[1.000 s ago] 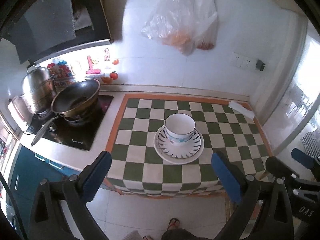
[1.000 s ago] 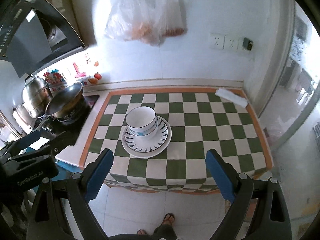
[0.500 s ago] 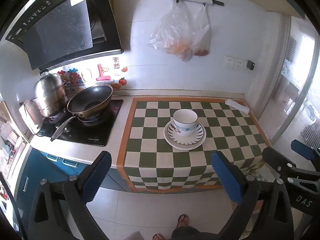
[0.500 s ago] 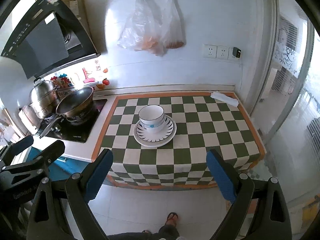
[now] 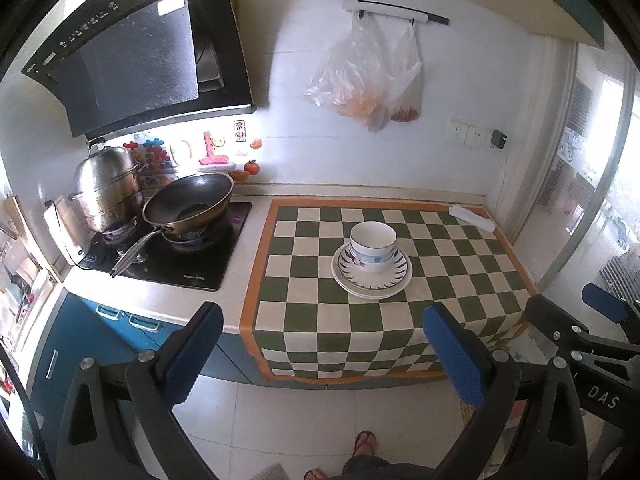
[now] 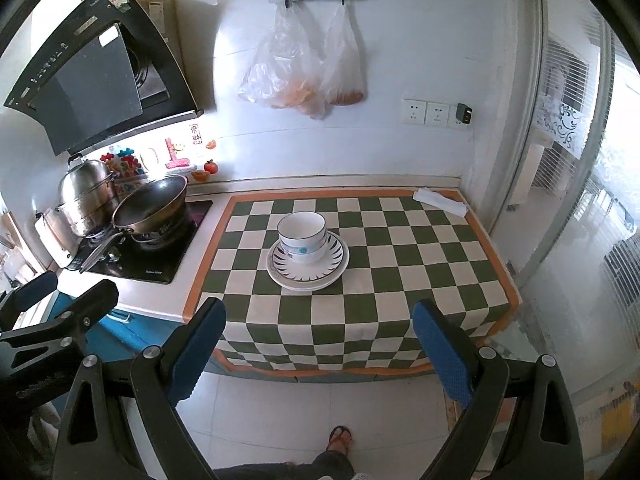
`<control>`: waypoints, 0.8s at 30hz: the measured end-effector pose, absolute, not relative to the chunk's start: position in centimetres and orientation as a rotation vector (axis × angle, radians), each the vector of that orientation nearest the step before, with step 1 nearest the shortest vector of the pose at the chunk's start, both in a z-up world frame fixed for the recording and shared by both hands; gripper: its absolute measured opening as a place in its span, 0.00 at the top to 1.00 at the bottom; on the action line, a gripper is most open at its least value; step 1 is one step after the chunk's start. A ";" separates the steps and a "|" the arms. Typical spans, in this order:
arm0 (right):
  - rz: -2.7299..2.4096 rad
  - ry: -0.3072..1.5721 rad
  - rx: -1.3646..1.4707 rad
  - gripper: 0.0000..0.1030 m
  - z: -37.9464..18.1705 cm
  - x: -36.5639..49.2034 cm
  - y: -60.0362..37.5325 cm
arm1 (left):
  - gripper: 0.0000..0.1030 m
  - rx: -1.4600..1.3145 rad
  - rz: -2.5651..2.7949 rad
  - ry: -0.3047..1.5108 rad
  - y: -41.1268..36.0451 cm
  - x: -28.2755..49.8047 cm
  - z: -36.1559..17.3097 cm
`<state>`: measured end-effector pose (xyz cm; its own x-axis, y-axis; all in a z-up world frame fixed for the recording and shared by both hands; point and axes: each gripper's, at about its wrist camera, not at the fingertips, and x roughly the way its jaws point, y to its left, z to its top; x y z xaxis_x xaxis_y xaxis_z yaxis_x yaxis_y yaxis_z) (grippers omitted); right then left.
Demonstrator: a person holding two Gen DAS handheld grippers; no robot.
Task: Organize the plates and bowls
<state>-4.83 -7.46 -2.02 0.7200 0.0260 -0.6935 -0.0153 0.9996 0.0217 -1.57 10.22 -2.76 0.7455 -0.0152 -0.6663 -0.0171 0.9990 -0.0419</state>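
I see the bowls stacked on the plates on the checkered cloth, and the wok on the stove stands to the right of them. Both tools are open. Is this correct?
Not quite: the wok stands to the left of the bowls and plates, as the left wrist view shows. The rest holds: the stack is on the checkered cloth, and the left tool and right tool are open.

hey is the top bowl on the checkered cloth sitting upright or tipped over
Upright. The top bowl has its rim level and mouth facing up, nested in another bowl on the stacked plates. It looks empty inside.
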 end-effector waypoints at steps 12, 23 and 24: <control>0.007 0.759 0.013 0.06 -1.4 -6.0 -8.1 | 0.01 -0.053 -0.007 0.726 10.0 -2.7 -2.4; -0.021 0.751 0.021 0.06 -1.0 -6.6 -9.4 | 0.01 -0.044 -0.023 0.724 9.6 -2.8 -2.4; -0.023 0.750 0.021 0.06 -1.0 -6.6 -9.5 | 0.01 -0.043 -0.025 0.725 9.5 -2.8 -2.4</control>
